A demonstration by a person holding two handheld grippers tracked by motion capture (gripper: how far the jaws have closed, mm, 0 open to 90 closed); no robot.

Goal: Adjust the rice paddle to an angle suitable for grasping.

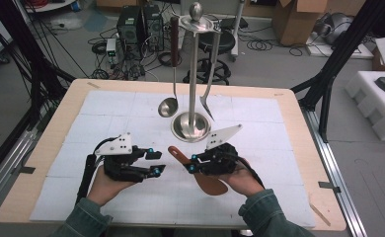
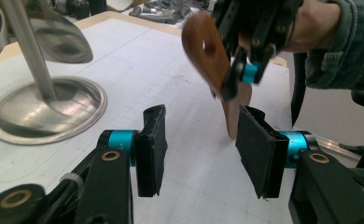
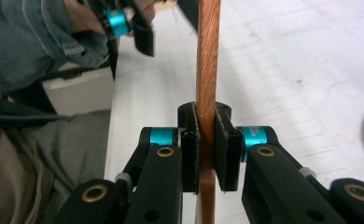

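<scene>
High view first: right gripper (image 1: 194, 163) has the wooden spatula (image 1: 206, 178) clamped by the handle, long axis running from the holed tip near the rack base (image 1: 191, 126) back under the hand. Left gripper (image 1: 155, 162) sits just to the side, empty. Left gripper view: its jaws stand partly apart, nothing between, spatula (image 2: 211, 56) just ahead and right. Right gripper view: pads squeeze the handle (image 3: 207, 70), pointing straight away.
</scene>
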